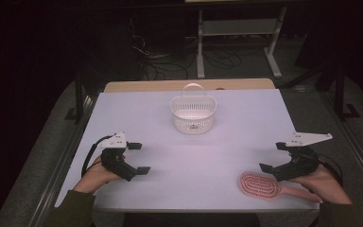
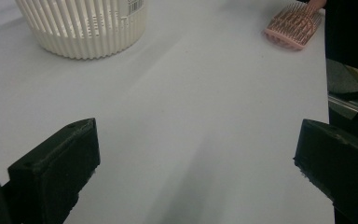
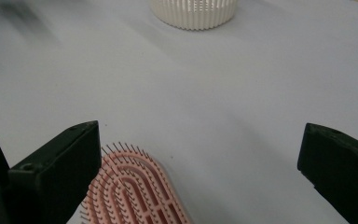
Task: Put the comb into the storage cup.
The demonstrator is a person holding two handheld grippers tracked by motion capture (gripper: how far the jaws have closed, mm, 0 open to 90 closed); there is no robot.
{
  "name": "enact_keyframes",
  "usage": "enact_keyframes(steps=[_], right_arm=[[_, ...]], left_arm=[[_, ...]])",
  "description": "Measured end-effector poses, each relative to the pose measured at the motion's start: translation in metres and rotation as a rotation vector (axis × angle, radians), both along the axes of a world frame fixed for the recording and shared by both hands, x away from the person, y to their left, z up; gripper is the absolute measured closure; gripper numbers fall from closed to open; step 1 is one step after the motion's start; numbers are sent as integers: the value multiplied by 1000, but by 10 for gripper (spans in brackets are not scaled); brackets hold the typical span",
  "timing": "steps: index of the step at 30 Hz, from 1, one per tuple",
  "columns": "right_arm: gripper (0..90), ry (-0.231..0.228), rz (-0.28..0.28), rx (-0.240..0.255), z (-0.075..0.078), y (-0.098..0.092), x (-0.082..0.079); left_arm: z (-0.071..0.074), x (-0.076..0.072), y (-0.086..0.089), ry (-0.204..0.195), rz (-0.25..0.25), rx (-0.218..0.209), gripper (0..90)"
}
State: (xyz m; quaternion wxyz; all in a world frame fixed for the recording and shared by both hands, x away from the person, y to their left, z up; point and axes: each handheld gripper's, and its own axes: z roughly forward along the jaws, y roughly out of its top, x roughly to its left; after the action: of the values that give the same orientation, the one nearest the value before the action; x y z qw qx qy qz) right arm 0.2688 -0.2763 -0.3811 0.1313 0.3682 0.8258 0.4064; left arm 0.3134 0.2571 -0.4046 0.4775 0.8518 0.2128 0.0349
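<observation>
Two grippers are hovering over the white table (image 1: 236, 113), jaws wide apart and holding nothing: left gripper (image 1: 139, 158) near the left edge, right gripper (image 1: 272, 157) near the right edge, just beside the pink hairbrush (image 1: 260, 185) lying bristles-up along the near edge, white basket (image 1: 193, 113) sitting mid-far.

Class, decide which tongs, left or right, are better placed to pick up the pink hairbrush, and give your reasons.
Right. The right tongs hang open just above the pink bristled plastic hairbrush, while the open left tongs sit across the white table.
</observation>
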Motion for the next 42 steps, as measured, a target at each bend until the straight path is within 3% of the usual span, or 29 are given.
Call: enact_keyframes(steps=[18, 25, 42], right_arm=[[0, 12, -26, -12, -4, -32, -13], [0, 8, -13, -17, -7, -39, -17], [37, 63, 25, -52, -23, -51, -30]], left_arm=[[-2, 0, 0, 2, 6, 5, 1], [-2, -1, 1, 5, 13, 8, 1], [-5, -1, -1, 11, 12, 16, 1]])
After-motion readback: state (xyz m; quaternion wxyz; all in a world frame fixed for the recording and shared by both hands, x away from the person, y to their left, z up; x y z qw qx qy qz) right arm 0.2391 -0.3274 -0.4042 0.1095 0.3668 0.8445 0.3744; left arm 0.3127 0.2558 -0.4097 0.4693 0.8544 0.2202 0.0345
